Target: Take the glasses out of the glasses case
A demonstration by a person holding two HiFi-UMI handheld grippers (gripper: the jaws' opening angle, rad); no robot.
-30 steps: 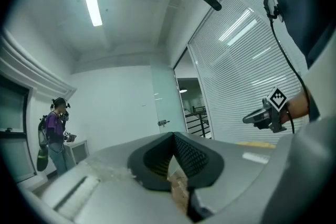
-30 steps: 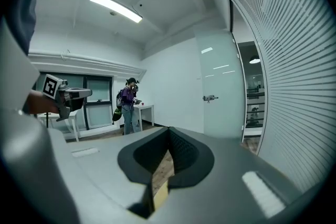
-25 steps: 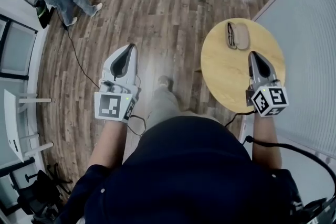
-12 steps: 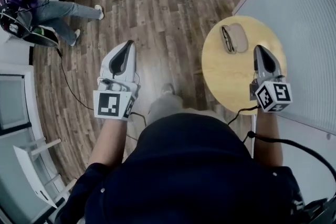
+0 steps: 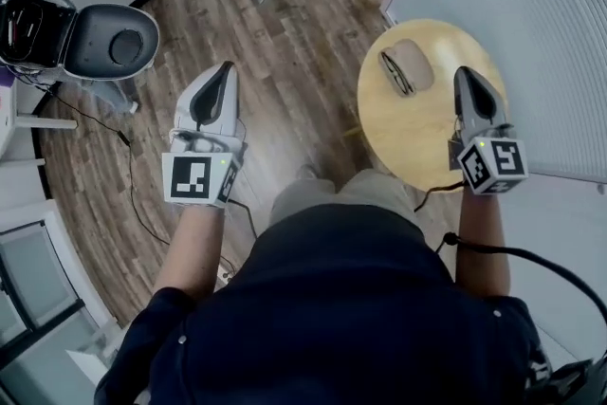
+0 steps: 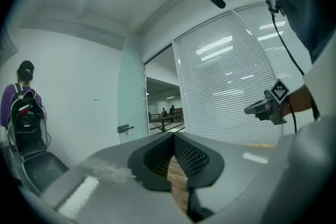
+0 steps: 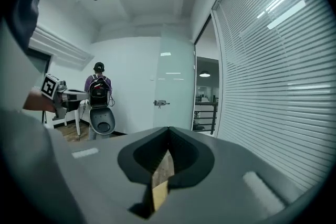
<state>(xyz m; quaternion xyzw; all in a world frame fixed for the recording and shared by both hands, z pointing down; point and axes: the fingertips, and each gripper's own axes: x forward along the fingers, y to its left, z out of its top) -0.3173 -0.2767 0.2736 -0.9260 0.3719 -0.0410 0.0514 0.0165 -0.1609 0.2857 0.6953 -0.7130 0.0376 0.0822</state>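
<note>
View swung: right gripper (image 5: pixel 465 79), closed and empty like left gripper (image 5: pixel 223 73), now near beige oval glasses case (image 5: pixel 410 64) at 11 o'clock on round wooden worktop (image 5: pixel 408 138), dark-framed glasses (image 5: pixel 393 75) along its 8 o'clock edge; untouched.

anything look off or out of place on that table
Nothing stands out. The glasses case lies flat on the round table, dark glasses along its edge; nothing spilled or broken.

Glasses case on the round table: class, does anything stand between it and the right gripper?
Nothing visible does. The right gripper, jaws together and empty, hangs over the round table. The glasses case lies farther out on the tabletop, with only bare wood between them.
</note>
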